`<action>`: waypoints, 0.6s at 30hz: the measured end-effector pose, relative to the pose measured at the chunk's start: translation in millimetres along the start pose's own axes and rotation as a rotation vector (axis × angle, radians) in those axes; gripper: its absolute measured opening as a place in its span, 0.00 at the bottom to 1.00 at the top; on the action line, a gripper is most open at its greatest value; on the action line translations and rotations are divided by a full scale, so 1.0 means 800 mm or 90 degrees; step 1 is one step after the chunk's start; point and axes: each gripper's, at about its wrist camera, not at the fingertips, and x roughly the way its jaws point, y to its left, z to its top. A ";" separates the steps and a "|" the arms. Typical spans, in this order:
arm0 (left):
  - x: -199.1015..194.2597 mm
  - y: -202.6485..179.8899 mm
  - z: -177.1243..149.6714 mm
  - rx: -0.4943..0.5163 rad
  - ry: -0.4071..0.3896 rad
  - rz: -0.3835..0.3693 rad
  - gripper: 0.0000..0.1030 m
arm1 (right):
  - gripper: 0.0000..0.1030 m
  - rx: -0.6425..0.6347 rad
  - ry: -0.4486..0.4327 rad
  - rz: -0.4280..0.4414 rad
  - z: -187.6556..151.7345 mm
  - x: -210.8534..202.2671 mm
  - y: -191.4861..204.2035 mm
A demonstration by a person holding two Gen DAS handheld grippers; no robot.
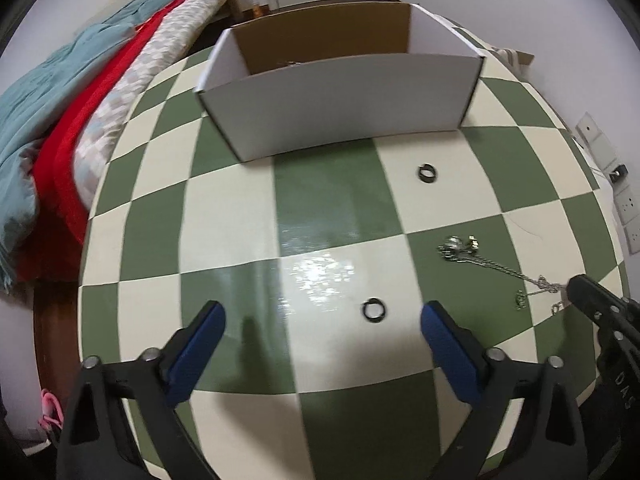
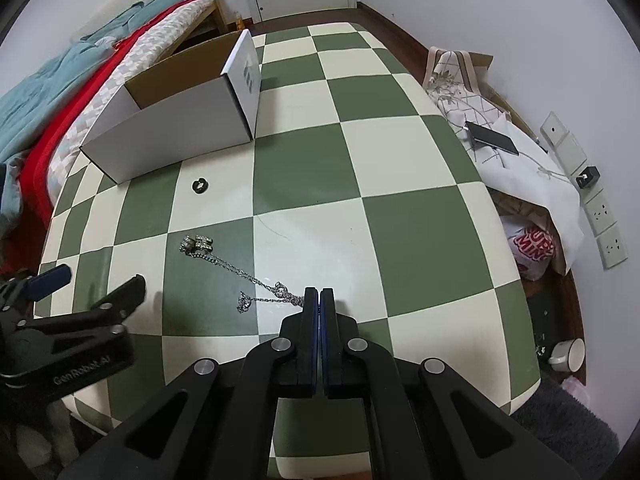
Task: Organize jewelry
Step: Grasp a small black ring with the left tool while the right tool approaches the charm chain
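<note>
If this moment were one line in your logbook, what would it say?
left gripper: open, over near black ring | right gripper: shut at silver chain end | far black ring: on table | white box: open

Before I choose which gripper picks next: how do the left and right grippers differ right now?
The left gripper is wide open; the right gripper is shut. A black ring lies between the left's fingers, while the right's tips pinch the end of the silver chain necklace. Both are over the checkered table, short of the white box.
</note>
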 end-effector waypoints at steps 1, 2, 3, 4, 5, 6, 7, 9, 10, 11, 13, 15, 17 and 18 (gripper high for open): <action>0.002 -0.003 0.000 0.004 0.004 -0.004 0.81 | 0.01 0.001 0.001 0.001 -0.001 0.000 -0.003; 0.004 -0.004 0.000 0.007 0.007 -0.006 0.75 | 0.01 0.001 0.003 0.002 0.001 0.007 0.002; 0.004 -0.004 0.001 0.005 0.000 -0.014 0.72 | 0.01 0.003 0.004 0.002 0.001 0.010 0.002; 0.005 -0.004 0.001 0.007 -0.003 -0.017 0.70 | 0.01 0.004 0.006 0.002 0.000 0.011 0.001; 0.005 -0.003 0.002 0.009 -0.005 -0.020 0.63 | 0.01 0.006 0.007 0.002 0.000 0.013 0.001; 0.004 -0.004 0.002 0.010 -0.010 -0.030 0.56 | 0.01 0.007 0.008 0.003 -0.001 0.014 0.000; 0.003 -0.005 0.002 0.008 -0.014 -0.041 0.36 | 0.01 0.008 0.009 0.003 -0.002 0.015 -0.001; 0.001 -0.008 0.002 0.011 -0.017 -0.055 0.10 | 0.01 0.008 0.010 0.003 -0.002 0.015 -0.002; 0.000 -0.009 0.001 0.014 -0.016 -0.049 0.10 | 0.01 0.009 0.009 0.004 -0.002 0.016 -0.002; 0.000 -0.009 0.000 0.011 -0.017 -0.050 0.10 | 0.01 0.010 0.009 0.005 -0.002 0.015 -0.002; -0.001 -0.007 -0.002 0.005 -0.017 -0.051 0.10 | 0.01 0.011 0.006 0.008 -0.002 0.013 -0.002; -0.003 -0.003 -0.005 0.000 -0.017 -0.049 0.10 | 0.01 0.013 -0.003 0.012 0.000 0.006 -0.001; -0.007 0.001 -0.007 -0.006 -0.019 -0.048 0.09 | 0.01 0.014 -0.015 0.019 0.003 -0.004 -0.001; -0.010 0.005 -0.007 -0.011 -0.022 -0.046 0.09 | 0.01 0.016 -0.021 0.024 0.005 -0.009 0.000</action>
